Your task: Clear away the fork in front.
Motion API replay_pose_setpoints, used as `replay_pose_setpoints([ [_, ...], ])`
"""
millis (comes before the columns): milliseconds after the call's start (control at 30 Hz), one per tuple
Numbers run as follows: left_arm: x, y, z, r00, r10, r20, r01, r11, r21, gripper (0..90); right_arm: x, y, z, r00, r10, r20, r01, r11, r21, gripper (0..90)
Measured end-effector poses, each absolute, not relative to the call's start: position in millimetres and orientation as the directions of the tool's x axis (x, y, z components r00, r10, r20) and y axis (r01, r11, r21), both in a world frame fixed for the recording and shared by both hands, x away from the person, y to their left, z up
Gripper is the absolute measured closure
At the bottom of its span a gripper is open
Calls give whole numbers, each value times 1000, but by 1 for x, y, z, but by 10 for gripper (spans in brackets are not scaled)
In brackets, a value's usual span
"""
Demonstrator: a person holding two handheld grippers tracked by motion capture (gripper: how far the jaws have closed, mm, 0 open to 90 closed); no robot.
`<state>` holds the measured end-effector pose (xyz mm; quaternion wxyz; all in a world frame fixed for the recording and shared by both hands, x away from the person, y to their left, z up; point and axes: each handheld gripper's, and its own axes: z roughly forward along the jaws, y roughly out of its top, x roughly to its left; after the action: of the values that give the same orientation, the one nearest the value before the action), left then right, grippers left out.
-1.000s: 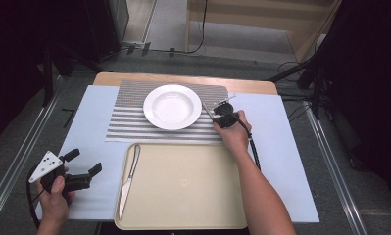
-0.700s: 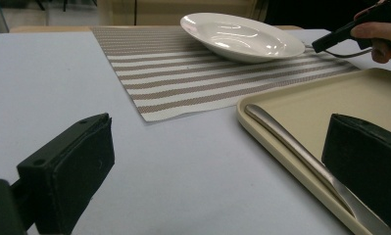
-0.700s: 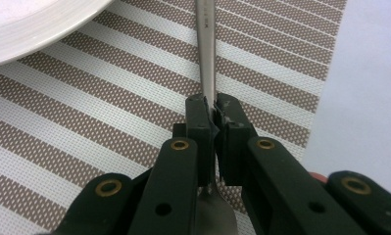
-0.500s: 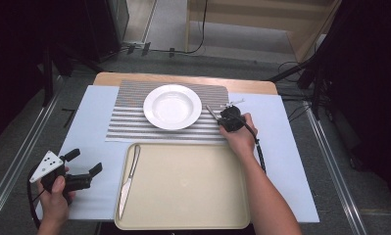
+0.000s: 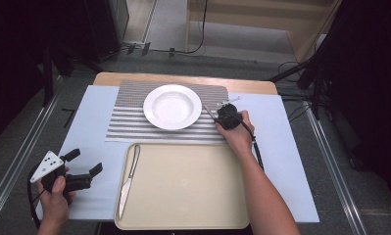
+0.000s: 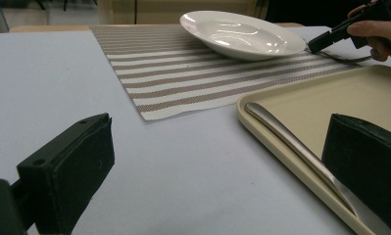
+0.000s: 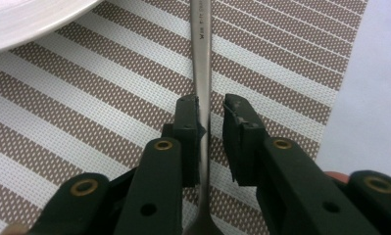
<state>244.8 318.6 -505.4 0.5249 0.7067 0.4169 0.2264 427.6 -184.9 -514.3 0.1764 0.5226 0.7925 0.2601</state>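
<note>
My right gripper (image 7: 211, 105) rests low on the striped placemat (image 7: 281, 58), just right of the white plate (image 5: 172, 106). A metal utensil's handle (image 7: 202, 44) lies flat on the mat and runs between the jaws. The jaws have just been opening: one pad is at the handle and a gap shows on the other side. In the high view this gripper (image 5: 212, 112) points toward the plate. My left gripper (image 5: 85, 161) is open with nothing in it. It hovers over the pale blue mat at the near left, and its jaws (image 6: 215, 127) frame the tray's corner.
A beige tray (image 5: 193, 191) lies at the near middle. A table knife (image 5: 129, 176) lies along its left side. The pale blue mat (image 5: 286, 147) covers the table, and its right part is bare. The right gripper's cable trails along the forearm.
The right hand has shifted slightly beside the plate. The left hand and its gripper have stayed put.
</note>
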Motion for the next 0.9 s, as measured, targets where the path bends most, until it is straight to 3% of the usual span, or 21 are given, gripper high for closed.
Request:
replay_pose_setpoints([
  [167,245,319,-505,551,826,-117,351,-102,931,0,433,-182,-511,-400,916,-41,737,348,580,757],
  [333,245,319,-505,550,827,-116,352,-103,930,0,438,-179,-512,-428,903,-32,730,366,577,777],
  [900,245,319,-506,549,827,-123,351,-95,932,0,440,-177,-513,-377,926,-5,748,308,588,841],
])
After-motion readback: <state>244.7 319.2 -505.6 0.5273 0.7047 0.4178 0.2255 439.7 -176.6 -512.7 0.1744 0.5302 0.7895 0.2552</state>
